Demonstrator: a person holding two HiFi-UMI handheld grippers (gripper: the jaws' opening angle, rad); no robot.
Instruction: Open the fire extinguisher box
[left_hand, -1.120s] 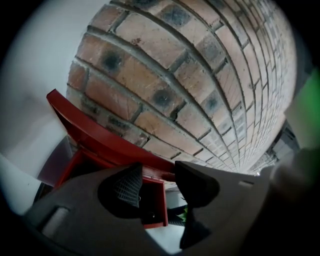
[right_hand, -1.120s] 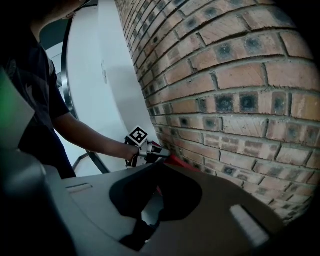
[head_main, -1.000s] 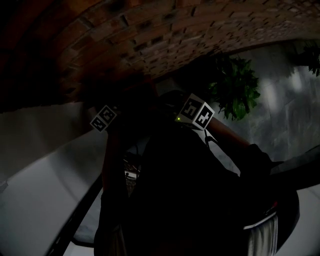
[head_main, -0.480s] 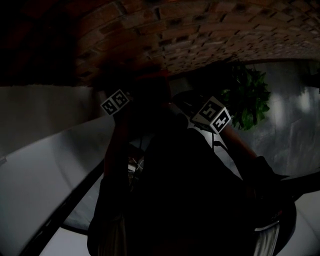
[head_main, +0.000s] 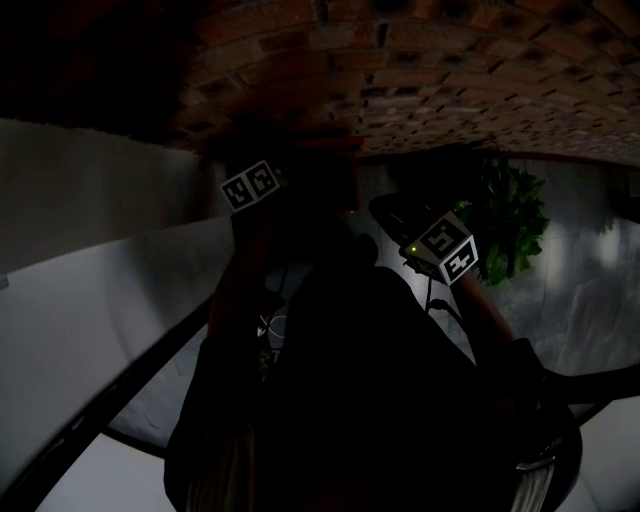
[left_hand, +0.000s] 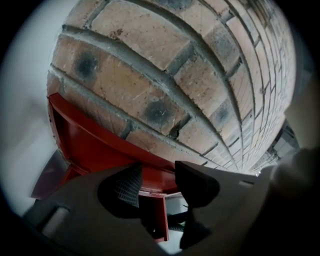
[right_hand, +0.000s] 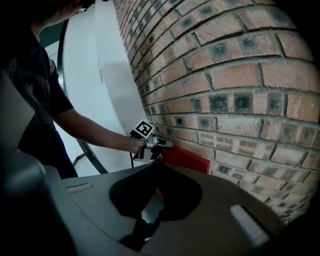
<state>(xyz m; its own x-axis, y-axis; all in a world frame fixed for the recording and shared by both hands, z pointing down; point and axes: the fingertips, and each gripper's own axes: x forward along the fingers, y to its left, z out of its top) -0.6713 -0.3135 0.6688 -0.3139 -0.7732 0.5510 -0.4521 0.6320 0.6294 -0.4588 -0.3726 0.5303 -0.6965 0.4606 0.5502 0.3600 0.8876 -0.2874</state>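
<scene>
Your left gripper (left_hand: 160, 175) straddling the red fire extinguisher box (left_hand: 90, 145) door edge (left_hand: 154, 215), jaws apart, your right gripper (right_hand: 154, 185) facing the brick wall (right_hand: 225, 75), jaws together.

Heavily underexposed from the head, near black from centre down to 6 o'clock, with a weak sheen only on the floor (head_main: 590, 260) at 3 o'clock and pale grey at 9. Far brighter in both gripper views under soft, even light, sharp on the brick wall (left_hand: 165, 75) and red box (left_hand: 95, 145), without hard shadows. Strongly fisheye-bent with black vignetting round every rim, soft and dark in the close foreground at 6 o'clock.
</scene>
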